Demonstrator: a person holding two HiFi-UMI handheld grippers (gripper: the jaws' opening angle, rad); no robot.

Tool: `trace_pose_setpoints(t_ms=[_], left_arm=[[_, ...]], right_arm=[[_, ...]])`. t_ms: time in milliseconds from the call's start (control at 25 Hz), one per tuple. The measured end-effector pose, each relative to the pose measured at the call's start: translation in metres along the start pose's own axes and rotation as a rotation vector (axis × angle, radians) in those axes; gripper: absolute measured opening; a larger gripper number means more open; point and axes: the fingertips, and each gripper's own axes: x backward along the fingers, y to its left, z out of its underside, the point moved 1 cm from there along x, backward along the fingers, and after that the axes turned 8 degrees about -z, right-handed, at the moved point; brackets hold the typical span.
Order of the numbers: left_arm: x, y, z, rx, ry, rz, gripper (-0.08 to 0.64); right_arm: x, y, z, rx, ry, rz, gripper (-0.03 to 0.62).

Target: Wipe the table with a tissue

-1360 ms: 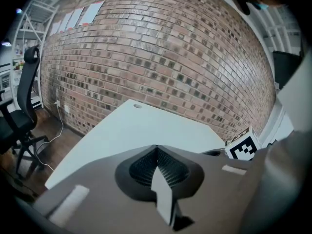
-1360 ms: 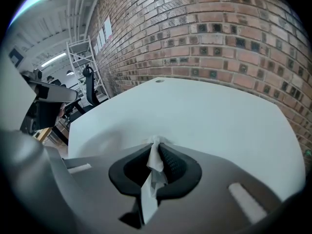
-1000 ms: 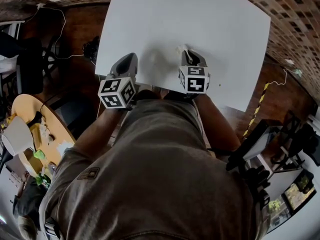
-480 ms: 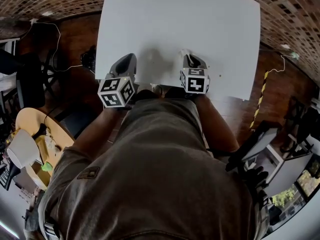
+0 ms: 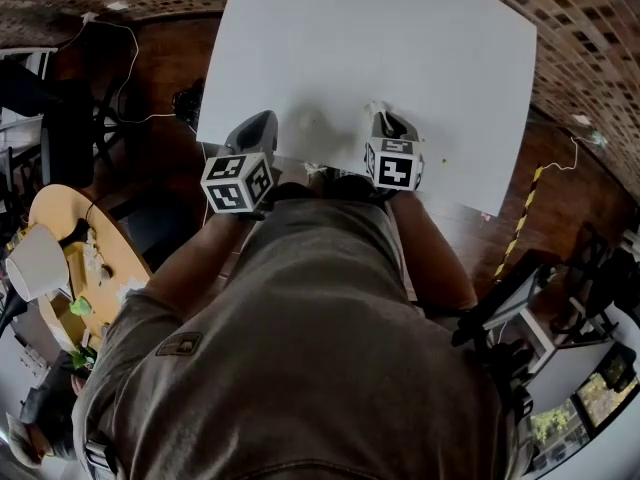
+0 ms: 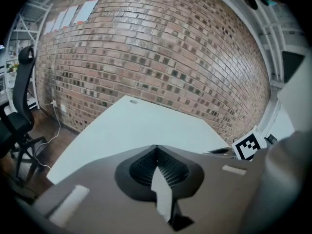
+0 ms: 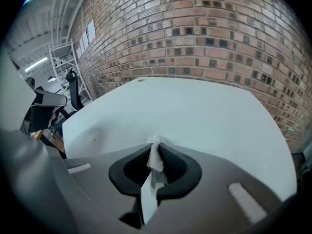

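Two tools sat at the near edge of the white surface (image 5: 400, 38). The right tool (image 7: 155, 144) pinched a tissue (image 7: 156, 163), probably held low there for wiping; the left tool (image 6: 156, 150) was pressed together, empty, apparently idle alongside.

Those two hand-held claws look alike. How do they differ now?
The right gripper is shut on a white tissue that pokes past its tips; the left gripper is shut on nothing. The left gripper sits by the near-left corner of the table, the right gripper nearer mid-edge. Both are the same gray build, jaws together.
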Motion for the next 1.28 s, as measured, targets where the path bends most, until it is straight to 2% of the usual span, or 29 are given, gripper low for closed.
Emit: trace_pose_setpoints(t_ms=[240, 440, 840, 1280], left_arm=[[0.017, 0.000, 0.010, 0.031, -0.005, -0.065, 0.002], [0.029, 0.017, 0.015, 0.064, -0.029, -0.103, 0.002], [0.014, 0.021, 0.020, 0.020, 0.013, -0.057, 0.002], [0.018, 0.061, 0.021, 0.060, 0.017, -0.056, 0.002]], right_arm=[[0.001, 0.003, 0.000, 0.018, -0.003, -0.045, 0.037], [-0.003, 0.019, 0.000, 0.061, -0.002, -0.066, 0.037], [-0.006, 0.032, 0.004, 0.078, 0.035, -0.049, 0.038], [-0.020, 0.075, -0.002, 0.110, 0.053, -0.057, 0.037]])
